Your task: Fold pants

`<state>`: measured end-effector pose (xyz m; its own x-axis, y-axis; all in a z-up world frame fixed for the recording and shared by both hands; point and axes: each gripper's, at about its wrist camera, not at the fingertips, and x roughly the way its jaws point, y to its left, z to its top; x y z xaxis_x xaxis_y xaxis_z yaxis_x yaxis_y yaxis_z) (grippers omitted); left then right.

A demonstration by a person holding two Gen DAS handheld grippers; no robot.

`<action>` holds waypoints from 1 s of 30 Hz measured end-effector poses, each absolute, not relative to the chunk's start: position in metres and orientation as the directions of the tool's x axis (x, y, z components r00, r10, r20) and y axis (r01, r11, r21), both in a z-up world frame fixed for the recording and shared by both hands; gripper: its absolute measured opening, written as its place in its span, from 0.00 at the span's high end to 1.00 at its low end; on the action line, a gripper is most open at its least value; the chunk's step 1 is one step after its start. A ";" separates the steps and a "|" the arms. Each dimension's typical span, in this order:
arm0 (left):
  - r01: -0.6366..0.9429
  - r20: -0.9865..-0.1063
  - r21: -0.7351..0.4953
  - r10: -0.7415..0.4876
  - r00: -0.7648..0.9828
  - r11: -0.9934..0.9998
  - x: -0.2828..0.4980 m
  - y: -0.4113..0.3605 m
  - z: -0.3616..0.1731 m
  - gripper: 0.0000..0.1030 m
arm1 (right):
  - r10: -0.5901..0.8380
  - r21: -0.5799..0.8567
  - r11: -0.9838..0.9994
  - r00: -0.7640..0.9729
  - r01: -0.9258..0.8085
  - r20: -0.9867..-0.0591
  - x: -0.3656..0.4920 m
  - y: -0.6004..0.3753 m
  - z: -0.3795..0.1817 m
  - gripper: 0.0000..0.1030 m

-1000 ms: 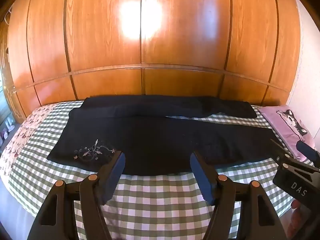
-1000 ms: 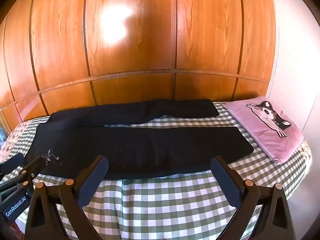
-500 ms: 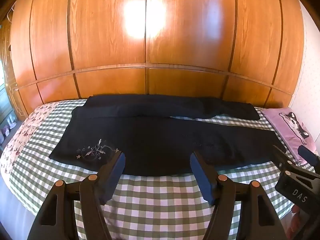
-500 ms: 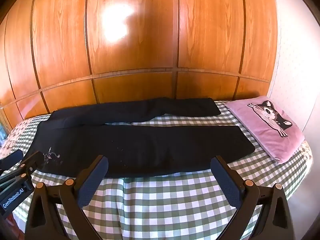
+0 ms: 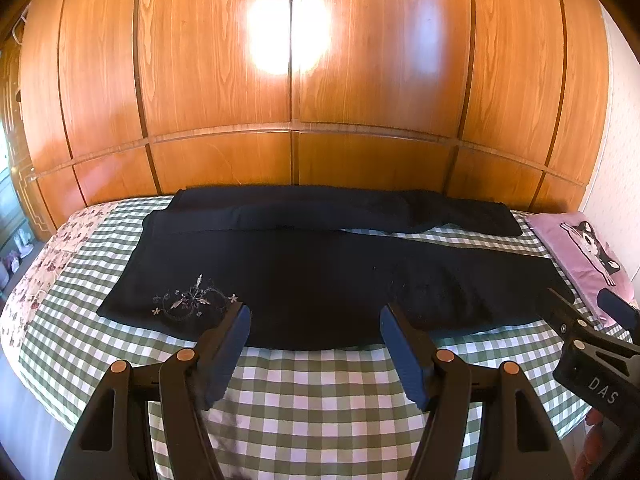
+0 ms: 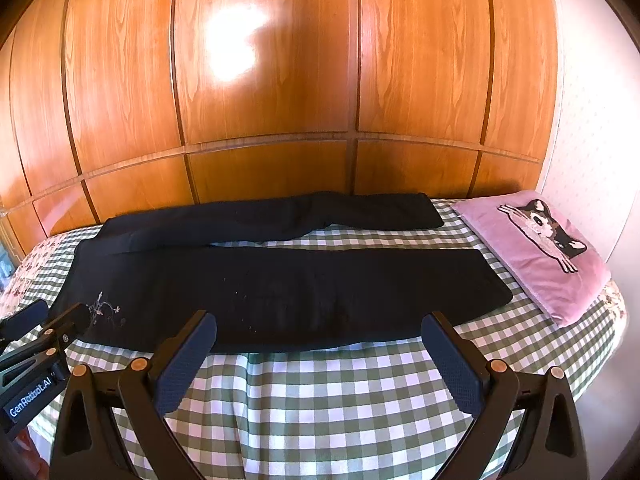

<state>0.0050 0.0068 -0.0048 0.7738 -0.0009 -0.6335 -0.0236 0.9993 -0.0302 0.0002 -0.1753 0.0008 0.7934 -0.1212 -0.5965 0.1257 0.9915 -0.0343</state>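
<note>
Black pants (image 5: 320, 268) lie flat across the bed, waist to the left, both legs stretched to the right and spread apart. A small flower embroidery (image 5: 188, 300) marks the near left hip. My left gripper (image 5: 314, 328) is open and empty, hovering just before the pants' near edge. My right gripper (image 6: 320, 340) is open wide and empty, before the near leg (image 6: 320, 296). Each gripper shows at the edge of the other's view, the right one (image 5: 580, 320) and the left one (image 6: 44, 328).
The bed carries a green-and-white checked cover (image 6: 340, 400). A pink cat pillow (image 6: 540, 248) lies at the right end, close to the leg hems. Wooden wardrobe panels (image 5: 300, 80) stand right behind the bed. A flowered sheet (image 5: 44, 256) shows at the left end.
Both grippers have risen slightly and drawn a little back; the pants sit lower in both views. Both stay open.
</note>
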 end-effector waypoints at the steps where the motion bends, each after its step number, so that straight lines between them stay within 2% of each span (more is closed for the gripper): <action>1: -0.024 -0.634 -0.030 -0.001 0.773 0.999 0.005 0.007 -0.005 0.33 | -0.121 -0.034 0.992 0.792 0.125 -0.599 0.001 -0.175 0.000 0.00; 30: -0.024 -0.647 -0.026 0.001 0.763 0.999 0.009 0.006 -0.009 0.33 | -0.116 -0.044 0.993 0.784 0.113 -0.609 0.003 -0.172 -0.005 0.00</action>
